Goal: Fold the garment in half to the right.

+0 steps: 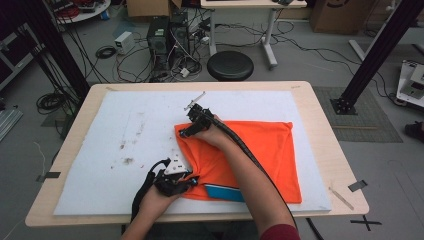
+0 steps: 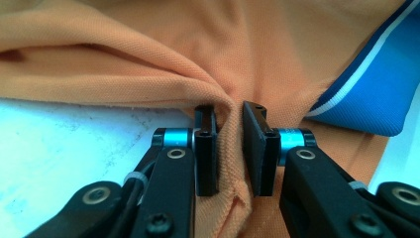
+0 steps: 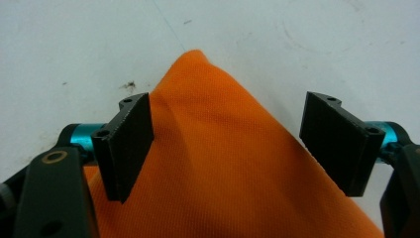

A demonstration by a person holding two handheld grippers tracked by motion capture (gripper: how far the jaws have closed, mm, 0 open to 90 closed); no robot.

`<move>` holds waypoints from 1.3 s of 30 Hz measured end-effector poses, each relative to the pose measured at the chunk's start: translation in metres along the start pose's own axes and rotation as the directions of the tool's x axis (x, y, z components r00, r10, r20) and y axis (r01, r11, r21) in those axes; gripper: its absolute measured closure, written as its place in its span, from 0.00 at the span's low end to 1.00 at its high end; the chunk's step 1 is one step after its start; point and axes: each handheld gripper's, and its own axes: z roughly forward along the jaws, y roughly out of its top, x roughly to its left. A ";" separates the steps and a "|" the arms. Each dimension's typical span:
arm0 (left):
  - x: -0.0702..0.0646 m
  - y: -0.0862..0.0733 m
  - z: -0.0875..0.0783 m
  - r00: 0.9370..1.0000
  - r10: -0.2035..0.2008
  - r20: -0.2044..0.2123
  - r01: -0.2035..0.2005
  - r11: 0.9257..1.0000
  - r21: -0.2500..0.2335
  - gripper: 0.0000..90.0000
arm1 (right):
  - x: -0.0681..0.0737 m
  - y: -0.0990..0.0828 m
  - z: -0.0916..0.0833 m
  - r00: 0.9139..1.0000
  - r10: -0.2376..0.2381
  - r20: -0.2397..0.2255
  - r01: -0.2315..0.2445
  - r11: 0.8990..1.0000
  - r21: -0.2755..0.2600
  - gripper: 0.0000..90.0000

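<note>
1. Your left tool (image 2: 230, 148) is clamped on a bunched fold of the orange knit shirt (image 2: 277, 54) at its near edge, beside the blue, white-striped collar (image 2: 376, 94).
2. Your right tool (image 3: 225, 144) stands with jaws apart, straddling the shirt's far left corner, pads not pressing.
3. The shirt lies on a white mat (image 1: 135, 130) over the wooden surface (image 1: 320, 115).
4. Beyond the surface: a black round stool (image 1: 230, 65) and cables on the floor.

A white mat (image 1: 125, 140) covers the wooden surface (image 1: 320, 125). Beyond its far edge stand a round black stool (image 1: 230, 65) and a computer tower (image 1: 158, 37) amid cables.
</note>
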 end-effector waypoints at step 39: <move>0.004 -0.001 -0.013 0.999 -0.027 0.036 0.028 0.999 -0.031 0.86 | 0.023 0.023 0.008 0.996 -0.086 -0.028 0.086 0.996 -0.027 0.97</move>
